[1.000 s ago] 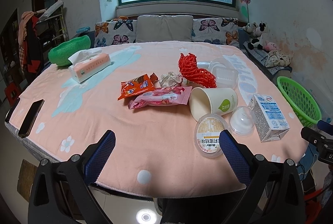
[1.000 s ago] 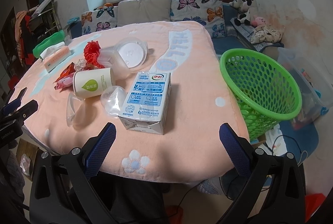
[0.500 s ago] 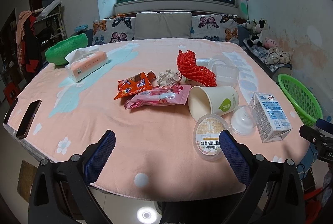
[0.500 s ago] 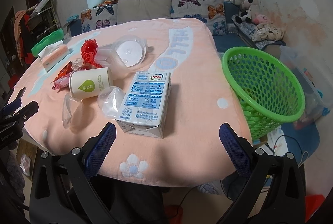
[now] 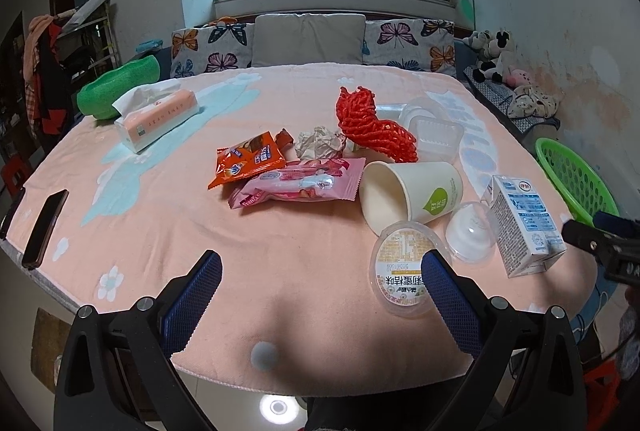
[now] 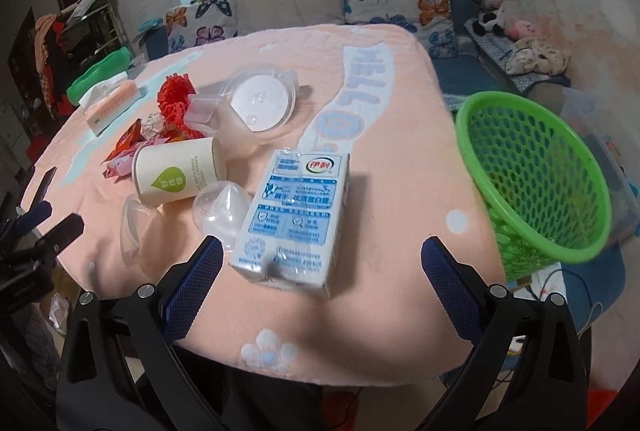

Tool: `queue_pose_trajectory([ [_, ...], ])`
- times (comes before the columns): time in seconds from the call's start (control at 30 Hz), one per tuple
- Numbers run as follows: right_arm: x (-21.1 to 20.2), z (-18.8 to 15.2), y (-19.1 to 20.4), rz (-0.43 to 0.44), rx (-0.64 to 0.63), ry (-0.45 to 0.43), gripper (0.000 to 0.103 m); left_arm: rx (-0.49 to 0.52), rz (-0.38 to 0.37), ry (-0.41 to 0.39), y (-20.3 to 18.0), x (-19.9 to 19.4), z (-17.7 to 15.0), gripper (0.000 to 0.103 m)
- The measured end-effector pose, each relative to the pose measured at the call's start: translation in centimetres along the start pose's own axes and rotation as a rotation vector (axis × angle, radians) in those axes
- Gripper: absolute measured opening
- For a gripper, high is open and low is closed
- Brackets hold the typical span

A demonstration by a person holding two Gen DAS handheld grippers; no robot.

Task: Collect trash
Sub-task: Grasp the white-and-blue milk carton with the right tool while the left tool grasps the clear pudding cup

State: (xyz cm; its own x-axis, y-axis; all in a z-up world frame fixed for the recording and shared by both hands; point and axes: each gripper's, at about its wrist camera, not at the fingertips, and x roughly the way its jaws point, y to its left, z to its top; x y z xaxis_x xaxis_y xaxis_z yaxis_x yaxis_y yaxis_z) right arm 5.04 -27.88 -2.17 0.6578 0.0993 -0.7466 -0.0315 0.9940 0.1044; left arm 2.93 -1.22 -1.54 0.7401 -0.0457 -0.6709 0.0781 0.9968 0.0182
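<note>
Trash lies scattered on the pink table: an orange snack bag [image 5: 248,159], a pink wrapper [image 5: 298,183], crumpled paper [image 5: 320,143], red foam netting [image 5: 372,125], a tipped paper cup [image 5: 412,191] [image 6: 178,175], a round lidded tub [image 5: 404,269], a clear dome lid [image 5: 472,231] [image 6: 222,213] and a milk carton [image 5: 524,227] [image 6: 296,219]. My left gripper [image 5: 320,295] hangs open over the near table edge, holding nothing. My right gripper [image 6: 320,283] is open just short of the milk carton, which lies flat between its fingers' line. A green mesh basket [image 6: 536,187] stands right of the table.
A tissue box [image 5: 158,121] and a green foam roll [image 5: 118,87] sit far left. Two phones [image 5: 44,227] lie at the left edge. Clear plastic containers [image 6: 260,103] rest behind the cup. A sofa with butterfly cushions [image 5: 308,39] runs under the window.
Both grippers have moved forward over the table edge. The milk carton now looms larger and closer between the right fingers. Nothing has been taken hold of.
</note>
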Motion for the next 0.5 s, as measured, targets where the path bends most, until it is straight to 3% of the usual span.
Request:
queue_pose_trajectory([
  [0.2, 1.7, 1.9, 0.4, 0.028, -0.001, 0.050, 0.097, 0.006, -0.029, 0.018, 0.0, 0.8, -0.1, 0.097],
  [0.5, 6.0, 4.9, -0.4, 0.050, 0.051, 0.181, 0.086, 0.015, -0.073, 0.028, 0.1, 1.6, -0.3, 0.097],
])
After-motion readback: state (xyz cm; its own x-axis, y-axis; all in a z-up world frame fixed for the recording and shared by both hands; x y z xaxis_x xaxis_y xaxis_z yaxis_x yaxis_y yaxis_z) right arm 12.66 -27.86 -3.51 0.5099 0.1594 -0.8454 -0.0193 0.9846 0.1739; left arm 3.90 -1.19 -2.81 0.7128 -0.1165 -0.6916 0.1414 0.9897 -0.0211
